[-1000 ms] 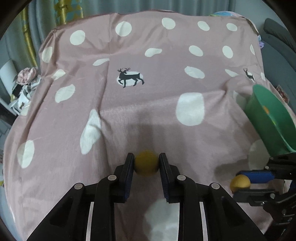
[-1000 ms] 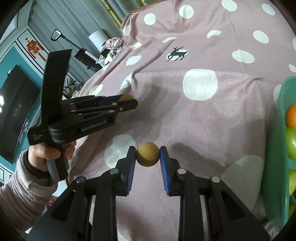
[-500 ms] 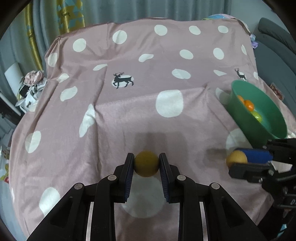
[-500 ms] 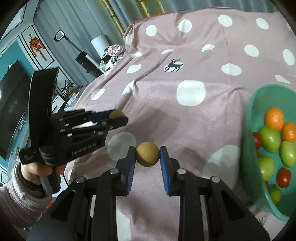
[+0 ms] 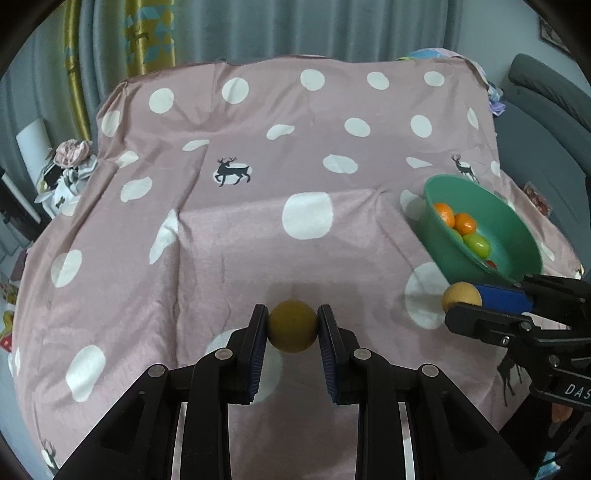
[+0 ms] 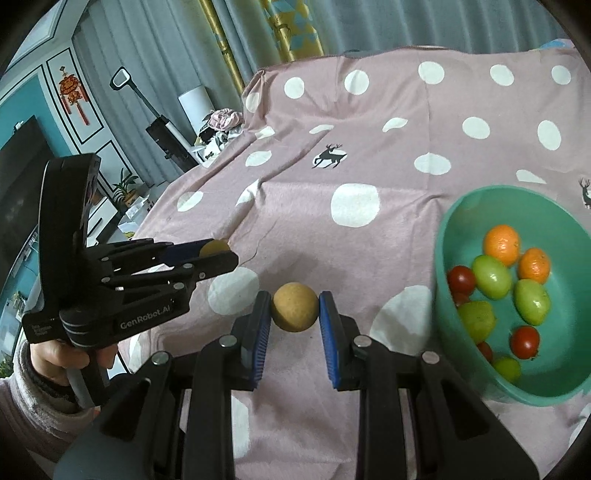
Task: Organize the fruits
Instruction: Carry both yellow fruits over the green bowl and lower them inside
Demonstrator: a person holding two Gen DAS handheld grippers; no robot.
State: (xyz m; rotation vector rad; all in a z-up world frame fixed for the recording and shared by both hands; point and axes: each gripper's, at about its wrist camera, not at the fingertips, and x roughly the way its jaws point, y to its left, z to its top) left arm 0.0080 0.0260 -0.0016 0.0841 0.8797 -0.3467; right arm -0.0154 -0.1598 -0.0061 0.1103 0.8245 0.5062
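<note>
My left gripper (image 5: 292,326) is shut on a round yellow-brown fruit (image 5: 292,325), held above the pink spotted cloth (image 5: 221,240). My right gripper (image 6: 294,312) is shut on a second tan round fruit (image 6: 294,311), just left of the green bowl (image 6: 447,236). That bowl holds oranges (image 6: 501,244), green fruits (image 6: 493,276) and small red ones (image 6: 524,341). In the left wrist view the right gripper (image 5: 461,301) with its fruit (image 5: 458,297) hangs right below the bowl's (image 5: 436,221) near rim. In the right wrist view the left gripper (image 6: 218,254) shows at the left, gripped by a hand (image 6: 62,356).
The cloth covers a table with curtains (image 5: 258,29) behind it. A grey sofa (image 5: 546,122) stands at the right. At the left are a television (image 6: 18,177), a stick vacuum (image 6: 162,125) and a heap of clothes (image 6: 225,122).
Both grippers have risen and pulled back with their fruits, so more of the cloth shows. The bowl has come into fuller view, its fruits now visible.
</note>
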